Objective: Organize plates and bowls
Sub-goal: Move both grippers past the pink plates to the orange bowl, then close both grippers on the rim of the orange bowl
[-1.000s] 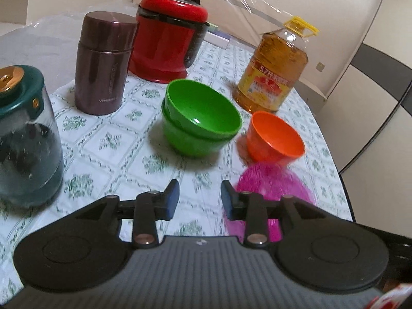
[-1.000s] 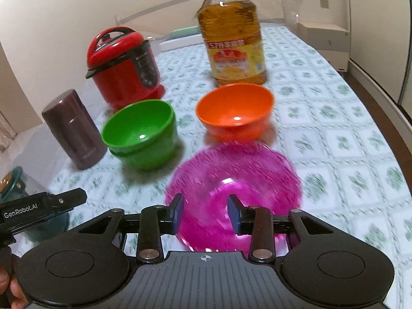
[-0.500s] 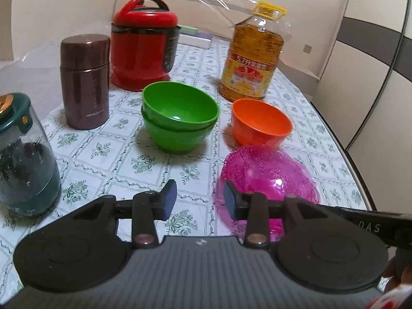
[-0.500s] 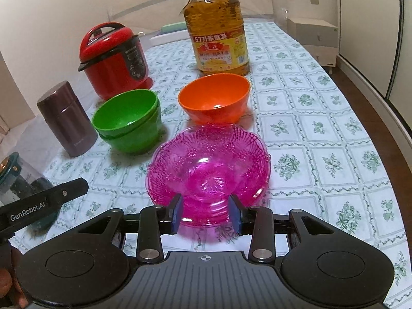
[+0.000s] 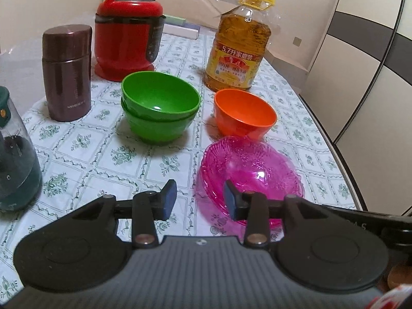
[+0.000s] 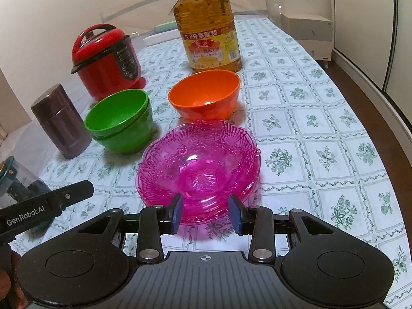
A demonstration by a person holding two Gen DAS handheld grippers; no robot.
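Observation:
Two stacked green bowls [image 5: 159,110] [image 6: 121,121] stand mid-table. An orange bowl [image 5: 243,114] [image 6: 206,94] stands to their right. A clear pink glass dish [image 5: 249,172] [image 6: 199,164] lies in front of the orange bowl, seemingly stacked on a second pink dish. My left gripper [image 5: 199,198] is open and empty, above the tablecloth just left of the pink dish. My right gripper [image 6: 206,212] is open and empty, just before the dish's near rim.
A red rice cooker [image 5: 127,29] [image 6: 106,60], a brown thermos [image 5: 67,72] [image 6: 60,121] and a large oil bottle [image 5: 238,43] [image 6: 208,25] stand behind the bowls. A green-lidded glass jar [image 5: 15,154] [image 6: 15,182] stands at the left. The table edge [image 6: 386,139] runs along the right.
Both grippers have pulled back and steadied. The pink dish, blurred a second ago, now lies still on the table in front of the orange bowl.

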